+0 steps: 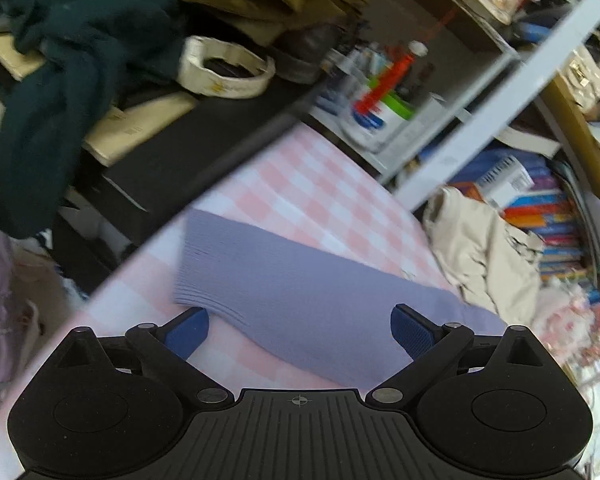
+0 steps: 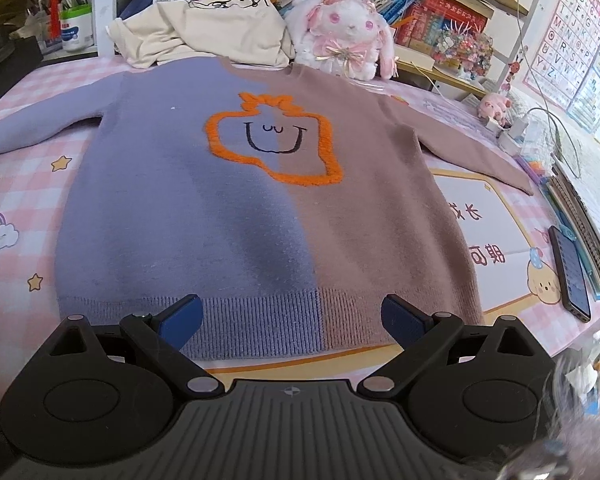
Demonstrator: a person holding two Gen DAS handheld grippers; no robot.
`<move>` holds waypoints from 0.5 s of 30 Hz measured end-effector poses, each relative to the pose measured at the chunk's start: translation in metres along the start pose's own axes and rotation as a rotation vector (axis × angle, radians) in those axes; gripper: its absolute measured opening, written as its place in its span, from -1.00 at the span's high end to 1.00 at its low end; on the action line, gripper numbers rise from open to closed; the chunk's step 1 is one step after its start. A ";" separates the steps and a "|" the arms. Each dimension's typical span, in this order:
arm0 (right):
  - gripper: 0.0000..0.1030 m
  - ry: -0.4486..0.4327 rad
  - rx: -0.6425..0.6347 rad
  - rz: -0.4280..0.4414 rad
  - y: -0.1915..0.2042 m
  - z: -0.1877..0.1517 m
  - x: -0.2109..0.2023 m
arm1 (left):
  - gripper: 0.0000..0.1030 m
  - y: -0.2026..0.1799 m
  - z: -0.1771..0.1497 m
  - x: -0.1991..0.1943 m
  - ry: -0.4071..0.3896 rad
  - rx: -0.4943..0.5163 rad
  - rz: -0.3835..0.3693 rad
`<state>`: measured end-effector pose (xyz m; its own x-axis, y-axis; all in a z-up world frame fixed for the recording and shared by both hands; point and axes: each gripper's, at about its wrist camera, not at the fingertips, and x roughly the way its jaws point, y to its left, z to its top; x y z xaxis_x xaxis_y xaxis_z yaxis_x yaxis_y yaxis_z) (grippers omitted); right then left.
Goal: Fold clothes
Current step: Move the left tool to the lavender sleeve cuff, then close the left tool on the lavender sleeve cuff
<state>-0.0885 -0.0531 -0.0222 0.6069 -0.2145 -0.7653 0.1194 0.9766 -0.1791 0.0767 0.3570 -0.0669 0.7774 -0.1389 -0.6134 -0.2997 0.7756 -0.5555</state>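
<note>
I am holding my 2 grippers wide open, gripping nothing. My right gripper (image 2: 292, 320) is hovering at the ribbed hem of the sweater (image 2: 260, 200), lying flat on the pink checked cover (image 2: 16, 184). My left gripper (image 1: 300, 332) is straddling its lilac sleeve (image 1: 284, 280).

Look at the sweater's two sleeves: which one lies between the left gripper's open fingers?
The purple sleeve, lying between the open left gripper. The brown sleeve stretches out on the sweater's opposite side.
</note>
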 end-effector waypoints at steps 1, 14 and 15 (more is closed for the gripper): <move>-0.88 0.001 0.003 0.000 -0.001 0.000 0.000 | -0.92 0.003 0.001 -0.001 -0.006 0.003 0.000; -0.87 0.001 -0.015 0.011 -0.001 0.000 0.003 | -0.30 0.011 0.002 0.002 -0.063 -0.031 -0.003; -0.88 0.001 -0.011 0.009 -0.002 0.000 0.003 | -0.26 0.014 0.003 0.001 -0.061 -0.049 -0.003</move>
<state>-0.0867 -0.0561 -0.0240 0.6071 -0.2058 -0.7675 0.1052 0.9782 -0.1791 0.0753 0.3696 -0.0736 0.8103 -0.1021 -0.5771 -0.3227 0.7442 -0.5848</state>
